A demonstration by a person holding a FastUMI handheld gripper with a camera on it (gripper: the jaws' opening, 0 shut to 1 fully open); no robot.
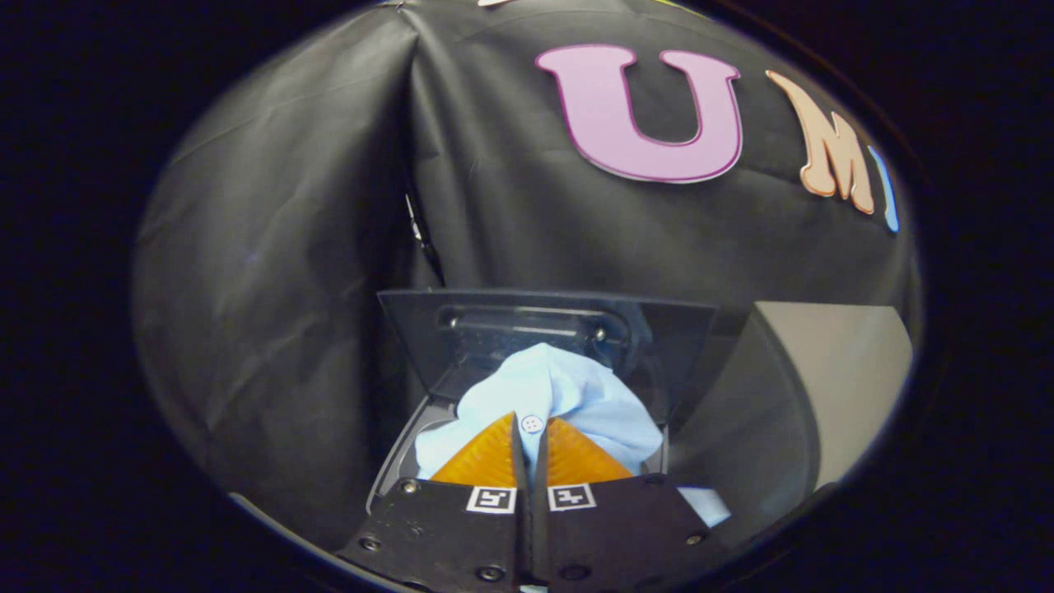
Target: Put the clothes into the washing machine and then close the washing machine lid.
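My gripper is shut on a light blue shirt, with a white button of the cloth showing right at the fingertips. The shirt bunches up ahead of the fingers and hangs over the open top of the washing machine. Just beyond the shirt, the machine's dark see-through lid stands raised. A small piece of the blue cloth also shows beside the right finger.
The booth's black cloth wall rises close behind the machine and wraps around on the left. A grey panel stands to the right of the lid.
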